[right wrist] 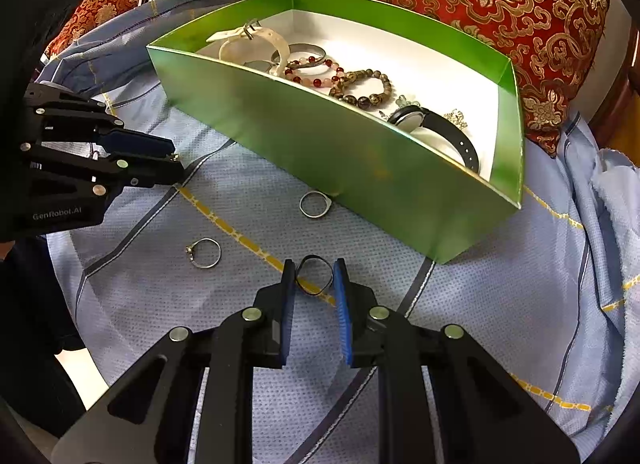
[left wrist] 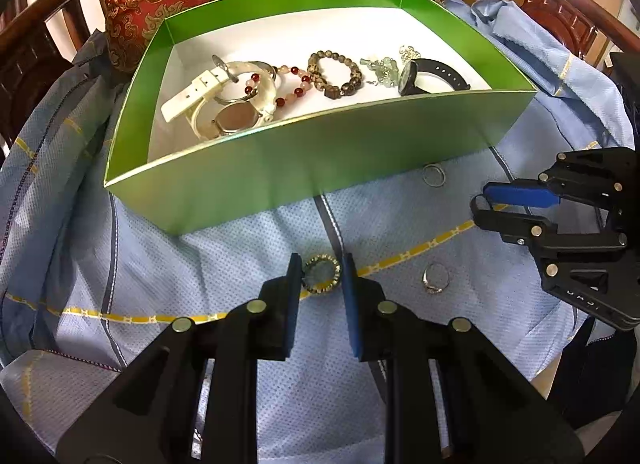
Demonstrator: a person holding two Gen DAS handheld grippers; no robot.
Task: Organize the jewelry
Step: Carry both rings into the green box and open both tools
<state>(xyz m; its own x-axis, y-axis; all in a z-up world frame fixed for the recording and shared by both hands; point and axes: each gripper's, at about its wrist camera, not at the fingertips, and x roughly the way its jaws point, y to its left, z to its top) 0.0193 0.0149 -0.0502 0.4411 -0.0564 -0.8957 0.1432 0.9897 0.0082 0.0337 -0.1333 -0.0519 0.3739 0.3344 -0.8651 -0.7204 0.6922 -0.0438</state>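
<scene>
1. My left gripper [left wrist: 321, 272] has its jaws pinched on a gold beaded ring [left wrist: 321, 275] that lies on the blue cloth [left wrist: 200, 264]; the blue pads press its outer edge on both sides
2. My right gripper [right wrist: 315, 276] has its jaws pinched on a thin dark ring [right wrist: 315, 276] in the same way, low over the cloth near the box corner
3. Both rings look light and stiff, so I judge they need no force; but they are small, smooth and round, and could twist or pop out of the pads. The hold across the widest part of the band seems best to me
4. The cloth is soft and wrinkled, so a pad may catch a fold along with a ring
5. Just beyond, two silver rings wait on the cloth: one with a small stone [right wrist: 204, 252], one plain [right wrist: 315, 203] close against the box wall
6. Farther off sits the green box [left wrist: 320, 167], open, already holding watches and bead bracelets [left wrist: 335, 73]; its card walls look thin and easy to dent, so I would go in over the rim
</scene>
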